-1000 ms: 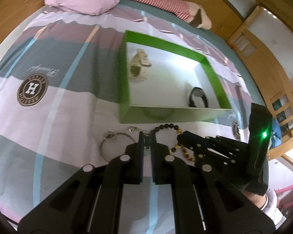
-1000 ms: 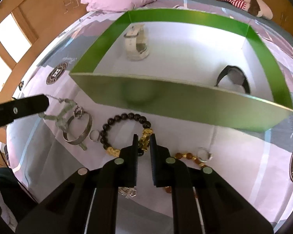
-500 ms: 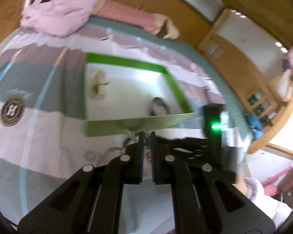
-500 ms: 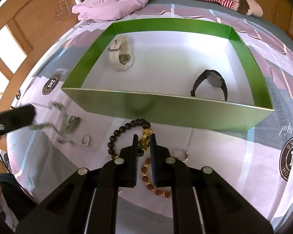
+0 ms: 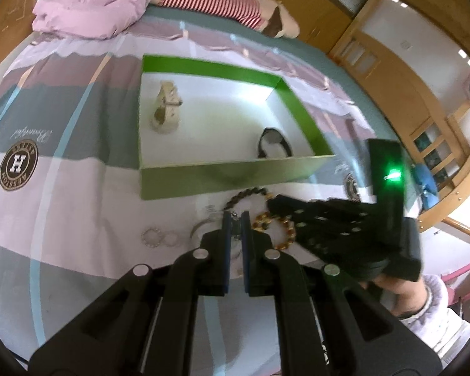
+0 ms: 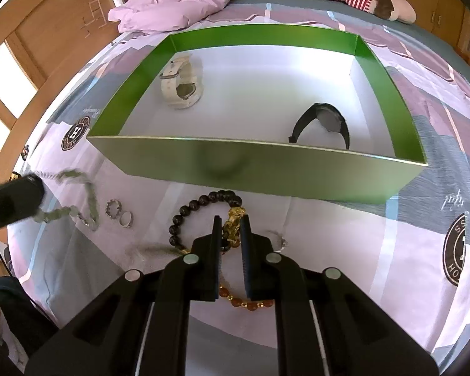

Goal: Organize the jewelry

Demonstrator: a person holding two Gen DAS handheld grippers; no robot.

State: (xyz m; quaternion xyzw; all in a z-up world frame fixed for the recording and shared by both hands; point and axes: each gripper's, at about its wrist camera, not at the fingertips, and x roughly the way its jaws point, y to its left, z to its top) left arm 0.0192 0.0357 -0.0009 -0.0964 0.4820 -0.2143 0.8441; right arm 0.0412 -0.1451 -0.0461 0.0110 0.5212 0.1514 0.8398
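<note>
Left claw [image 5: 235,219]: matte black, nearly closed, pinching a small silvery metal piece of a necklace; the piece is blurred and its form cannot be made out. In the right wrist view the left claw enters at the left edge, cut off, with a pale green bead chain [image 6: 78,194] looping away from its tip, smeared by motion.

Right claw [image 6: 231,222]: nearly closed on the gold charm [image 6: 233,224] of a dark bead bracelet [image 6: 203,206]. The bracelet is a ring of glossy round black beads lying on the bed just in front of the box; its rear arc is hidden behind the claw.

Box [image 6: 266,166]: shallow rectangular card tray, green walls, white floor, its long axis across the right wrist view. Inside, well apart, are a white strap watch [image 6: 180,86] at far left, curled on its side, and a black watch [image 6: 326,122] at right, arched with its band ends down.

On the bedsheet [image 6: 329,228], smooth and printed with pink, grey and white blocks, two small rings [image 6: 119,213] lie side by side between the green chain and the dark bracelet. An amber bead bracelet [image 6: 250,304] is mostly covered by the right claw.
</note>
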